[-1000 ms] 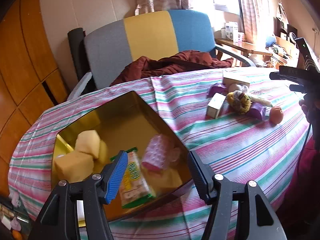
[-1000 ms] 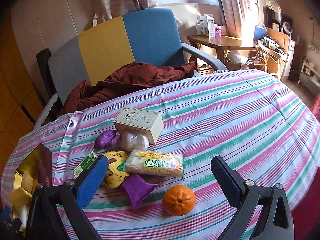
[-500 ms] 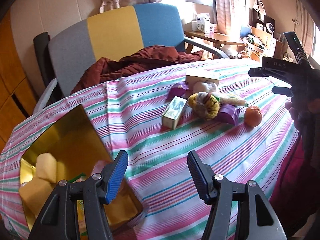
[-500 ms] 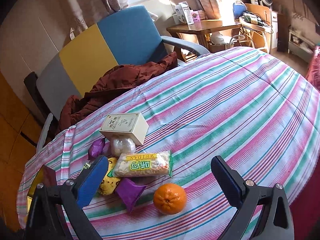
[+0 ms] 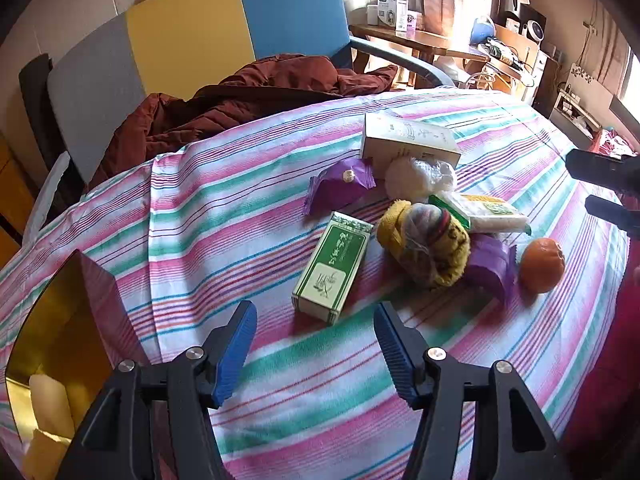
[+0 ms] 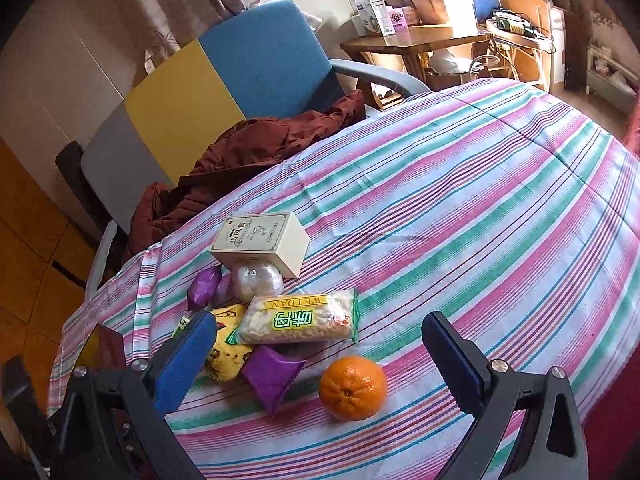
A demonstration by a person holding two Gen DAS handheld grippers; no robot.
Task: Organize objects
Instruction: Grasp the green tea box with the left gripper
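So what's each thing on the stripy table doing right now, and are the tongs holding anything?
Left tongs: open, empty.
Right tongs: open, empty.
Small green and white carton: lying flat, closed.
Cream rectangular box: lying flat, closed.
Round orange fruit: whole, unpeeled, alone on the cloth.
Clear snack packet with yellow-green label: sealed, resting on other packets.
Gold-lined open box: open, with pale yellow blocks inside.

Two boxes (image 5: 331,266) (image 5: 408,140), two purple packets (image 5: 340,188) (image 5: 490,268), one orange (image 5: 542,265)
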